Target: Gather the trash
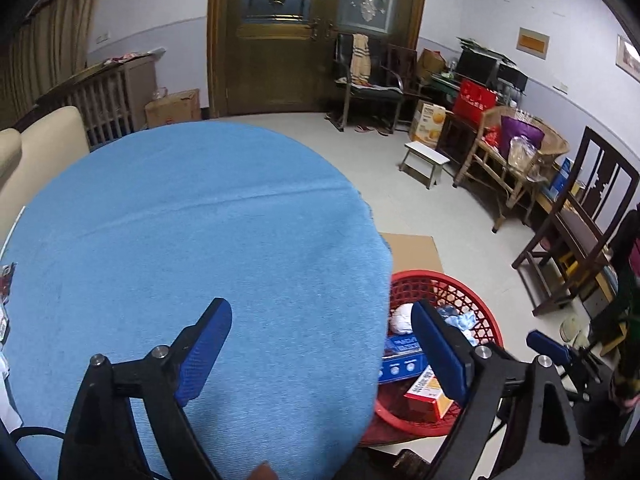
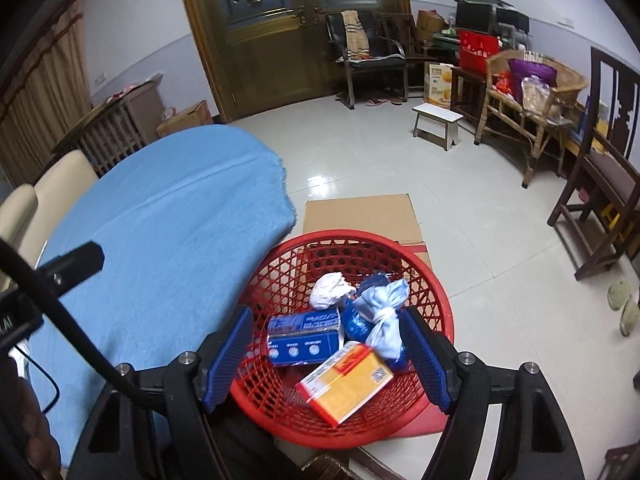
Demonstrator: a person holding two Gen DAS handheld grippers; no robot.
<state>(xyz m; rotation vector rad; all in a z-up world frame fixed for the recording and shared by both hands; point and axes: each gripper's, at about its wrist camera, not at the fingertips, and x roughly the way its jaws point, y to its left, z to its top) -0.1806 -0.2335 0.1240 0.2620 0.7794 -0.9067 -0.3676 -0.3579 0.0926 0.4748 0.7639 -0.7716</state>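
A red mesh basket (image 2: 276, 264) stands on the floor beside the round table with the blue cloth (image 2: 168, 232). In it lie a blue box (image 2: 304, 338), an orange and yellow box (image 2: 346, 382), a crumpled white paper (image 2: 330, 290) and a knotted blue bag (image 2: 380, 316). My right gripper (image 2: 334, 354) is open and empty, right above the basket. My left gripper (image 1: 324, 352) is open and empty over the table's right edge (image 1: 240, 240); the basket (image 1: 480, 308) shows under its right finger. Some wrappers (image 1: 6, 280) lie at the table's far left edge.
Flat cardboard (image 2: 360, 216) lies under and behind the basket. A white stool (image 2: 436, 120), a wicker bench (image 2: 532, 120) with bags and a dark wooden chair (image 2: 600, 184) stand to the right. A cream sofa (image 1: 36, 148) is behind the table.
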